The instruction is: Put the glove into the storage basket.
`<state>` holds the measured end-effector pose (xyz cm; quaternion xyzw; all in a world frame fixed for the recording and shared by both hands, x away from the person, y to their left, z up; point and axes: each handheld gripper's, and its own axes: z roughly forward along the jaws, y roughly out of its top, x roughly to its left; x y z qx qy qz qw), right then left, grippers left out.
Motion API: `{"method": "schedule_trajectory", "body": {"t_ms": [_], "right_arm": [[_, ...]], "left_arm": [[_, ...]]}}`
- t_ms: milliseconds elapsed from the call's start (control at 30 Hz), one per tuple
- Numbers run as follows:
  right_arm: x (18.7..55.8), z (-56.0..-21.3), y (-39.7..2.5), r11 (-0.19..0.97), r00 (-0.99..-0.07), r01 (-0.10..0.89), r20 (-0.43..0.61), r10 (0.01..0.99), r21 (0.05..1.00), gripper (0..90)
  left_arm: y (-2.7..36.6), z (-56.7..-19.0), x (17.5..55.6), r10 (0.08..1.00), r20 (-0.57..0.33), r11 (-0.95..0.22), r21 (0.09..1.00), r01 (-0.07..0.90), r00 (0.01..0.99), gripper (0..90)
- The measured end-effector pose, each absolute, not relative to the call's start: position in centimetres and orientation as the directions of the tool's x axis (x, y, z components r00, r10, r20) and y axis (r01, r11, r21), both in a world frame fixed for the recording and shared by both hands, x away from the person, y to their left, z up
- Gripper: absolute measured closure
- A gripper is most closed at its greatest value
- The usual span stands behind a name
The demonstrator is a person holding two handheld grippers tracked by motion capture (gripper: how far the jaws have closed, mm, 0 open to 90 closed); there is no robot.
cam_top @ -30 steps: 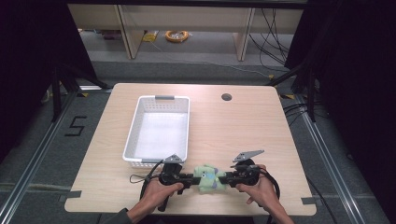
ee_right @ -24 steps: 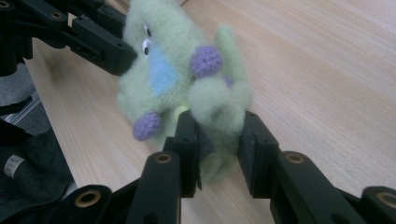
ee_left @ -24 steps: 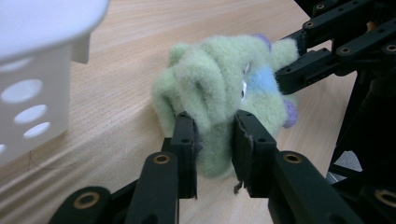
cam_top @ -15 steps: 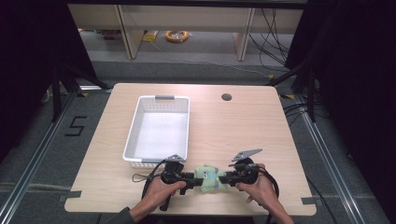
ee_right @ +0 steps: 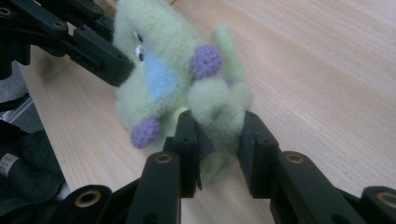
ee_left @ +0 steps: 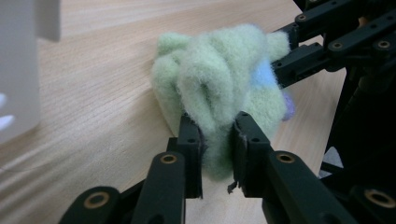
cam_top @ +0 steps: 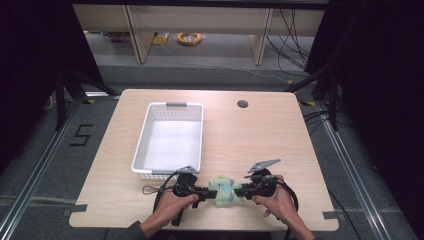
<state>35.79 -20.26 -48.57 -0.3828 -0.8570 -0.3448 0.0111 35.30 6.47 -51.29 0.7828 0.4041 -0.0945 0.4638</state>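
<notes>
A pale green plush toy with a blue patch and purple knobs lies near the table's front edge. My left gripper pinches the toy's left side; in the left gripper view its jaws squeeze the green plush. My right gripper is clamped on the toy's right end, and in the right gripper view a fuzzy limb of the plush toy sits pressed between the jaws. The left gripper shows at the upper left of that view, holding the toy's far side.
A white plastic basket stands empty on the left half of the wooden table, just behind my left hand. A round cable hole lies at the back right. Shelving and cables sit on the floor beyond.
</notes>
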Motion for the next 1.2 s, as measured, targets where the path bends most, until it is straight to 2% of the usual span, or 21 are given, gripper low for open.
{"method": "schedule_trajectory", "body": {"t_ms": [433, 767, 867, 1200], "right_arm": [[35.5, -45.7, -20.3, 0.47, -0.716, 0.641, 0.251, 0.652, 0.607, 71.6], [36.4, -42.6, -19.3, 0.503, -0.731, 0.629, 0.229, 0.643, 0.593, 71.6], [36.9, -41.3, -18.8, 0.526, -0.75, 0.598, 0.19, 0.633, 0.605, 71.6], [39.2, -37.8, -16.2, 0.517, -0.756, 0.592, 0.203, 0.622, 0.619, 71.6]], "left_arm": [[6.4, -47.3, 34.9, 0.529, -0.468, -0.284, 0.689, 0.667, 0.708, 77.7], [7.2, -44.6, 35.7, 0.535, -0.483, -0.258, 0.688, 0.679, 0.693, 77.6], [7.6, -43.5, 36.0, 0.541, -0.471, -0.254, 0.698, 0.669, 0.697, 77.6], [10.5, -40.2, 37.2, 0.569, -0.479, -0.192, 0.713, 0.674, 0.669, 77.5]]}}
